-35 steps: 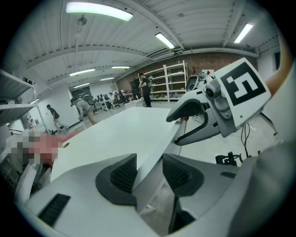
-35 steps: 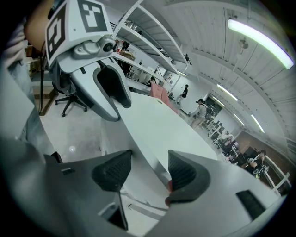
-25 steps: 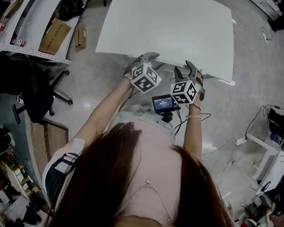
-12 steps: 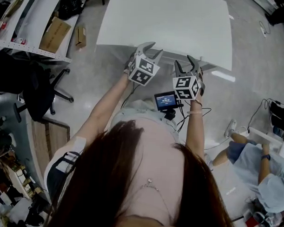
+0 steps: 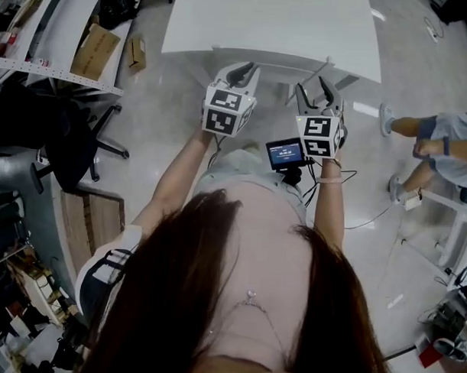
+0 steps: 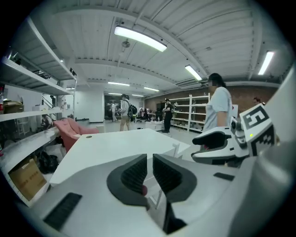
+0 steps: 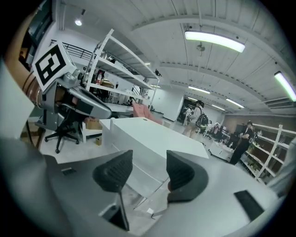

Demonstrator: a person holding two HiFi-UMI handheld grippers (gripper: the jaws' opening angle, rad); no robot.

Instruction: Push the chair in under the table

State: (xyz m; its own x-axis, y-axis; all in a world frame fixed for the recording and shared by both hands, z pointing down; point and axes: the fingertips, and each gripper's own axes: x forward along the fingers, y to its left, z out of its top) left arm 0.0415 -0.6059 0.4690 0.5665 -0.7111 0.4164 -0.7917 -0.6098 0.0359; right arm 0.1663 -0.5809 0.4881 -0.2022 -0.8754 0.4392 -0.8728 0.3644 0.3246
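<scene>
Chair struts [image 6: 177, 149], pale and thin, are all I can see of the seat. They sit tucked beneath the near edge of the white table [image 5: 277, 23], towards its right end. Both of my grippers hang in the air just short of that edge, touching neither the table nor the chair.

The left gripper [image 5: 244, 67] has just been closing. Its jaws now stand almost together, with only a thin slit between the ribbed pads [image 6: 136, 173] and nothing in it. The right gripper [image 5: 311, 85] has its jaws well apart and empty, and through the gap I see the table's side and the floor.

A small lit screen [image 5: 287, 154] is mounted low between my arms. On the left, a black office chair [image 5: 70, 146] stands on the floor near a shelf with a cardboard box [image 5: 94, 51] under it. On the far right, a person [image 5: 442, 139] in pale clothes is partly in view.
</scene>
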